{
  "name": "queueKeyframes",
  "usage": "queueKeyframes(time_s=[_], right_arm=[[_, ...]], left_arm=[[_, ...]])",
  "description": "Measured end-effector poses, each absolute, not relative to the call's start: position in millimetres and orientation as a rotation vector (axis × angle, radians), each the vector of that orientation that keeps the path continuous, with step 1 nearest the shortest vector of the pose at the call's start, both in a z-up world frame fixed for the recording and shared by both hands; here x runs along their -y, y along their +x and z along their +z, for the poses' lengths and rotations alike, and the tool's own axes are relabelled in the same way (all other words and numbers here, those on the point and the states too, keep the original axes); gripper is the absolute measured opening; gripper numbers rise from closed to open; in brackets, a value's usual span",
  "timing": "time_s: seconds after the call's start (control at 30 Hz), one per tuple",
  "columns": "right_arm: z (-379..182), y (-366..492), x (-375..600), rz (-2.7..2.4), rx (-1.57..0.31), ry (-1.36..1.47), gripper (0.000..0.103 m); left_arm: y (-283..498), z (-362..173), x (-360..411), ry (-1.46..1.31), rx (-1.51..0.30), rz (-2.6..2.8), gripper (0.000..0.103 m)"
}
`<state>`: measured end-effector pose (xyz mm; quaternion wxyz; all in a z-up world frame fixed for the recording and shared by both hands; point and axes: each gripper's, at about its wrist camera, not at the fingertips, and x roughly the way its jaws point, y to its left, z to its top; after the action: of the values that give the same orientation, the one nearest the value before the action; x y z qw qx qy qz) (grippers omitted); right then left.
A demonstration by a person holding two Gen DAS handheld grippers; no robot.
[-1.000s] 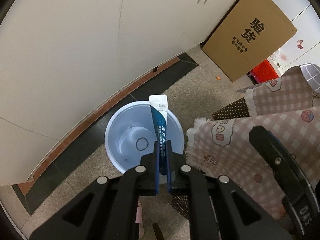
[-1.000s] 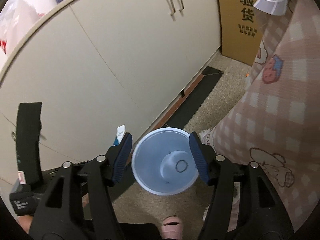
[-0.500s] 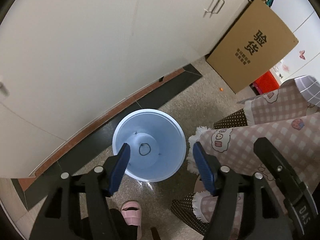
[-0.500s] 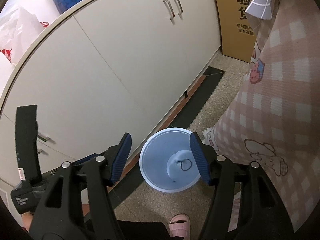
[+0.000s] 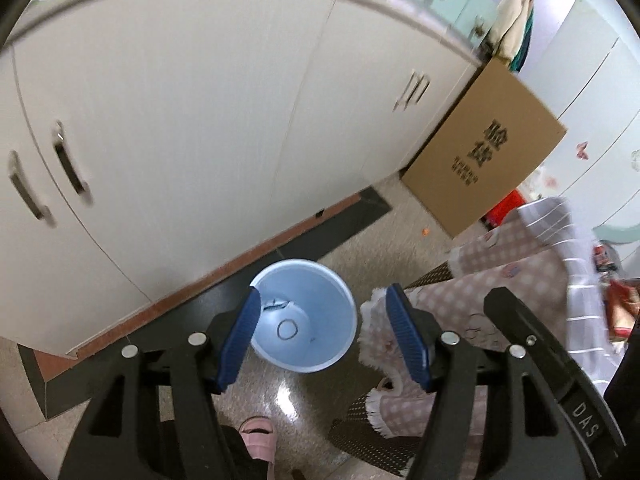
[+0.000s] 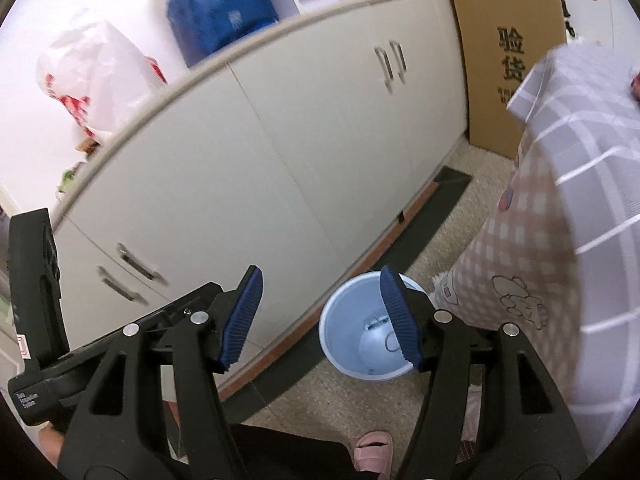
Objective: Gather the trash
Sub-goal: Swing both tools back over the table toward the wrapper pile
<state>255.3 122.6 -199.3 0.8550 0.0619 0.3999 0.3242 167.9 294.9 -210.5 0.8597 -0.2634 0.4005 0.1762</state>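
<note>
A light blue trash bin stands on the floor by the white cabinets. A blue and white wrapper lies inside it, also seen in the right wrist view. My left gripper is open and empty, high above the bin. My right gripper is open and empty too, above and left of the bin.
White cabinets run along the left. A cardboard box leans at the far end. A table with a pink checked cloth is on the right. A pink slipper shows below.
My left gripper opened and let the wrapper fall into the bin. Both grippers have since risen away from the bin.
</note>
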Motion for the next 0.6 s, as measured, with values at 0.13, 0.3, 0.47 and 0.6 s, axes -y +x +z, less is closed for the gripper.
queueKeyframes(time_s=[0.13,0.3,0.47,0.6], right_arm=[[-166.4,235.6,-107.6,0.702,-0.78,0.148,0.062],[-130.7,217.2,-75.0,0.707,-0.715,0.172,0.063],[-98.8,207.8,-24.2,0.687,-0.651,0.213,0.063],[-79.7,208.7,23.5,0.644,-0.613,0.246,0.063]], left_arm=[[154.0,-170.9,-279.0,-0.526,-0.767,0.346,0.064],[152.3,-131.3,-245.7,-0.488,-0.7,0.292,0.064],[161.1,-102.8,-192.7,-0.435,-0.674,0.196,0.065],[177.5,-83.2,-140.1,-0.369,-0.668,0.103,0.065]])
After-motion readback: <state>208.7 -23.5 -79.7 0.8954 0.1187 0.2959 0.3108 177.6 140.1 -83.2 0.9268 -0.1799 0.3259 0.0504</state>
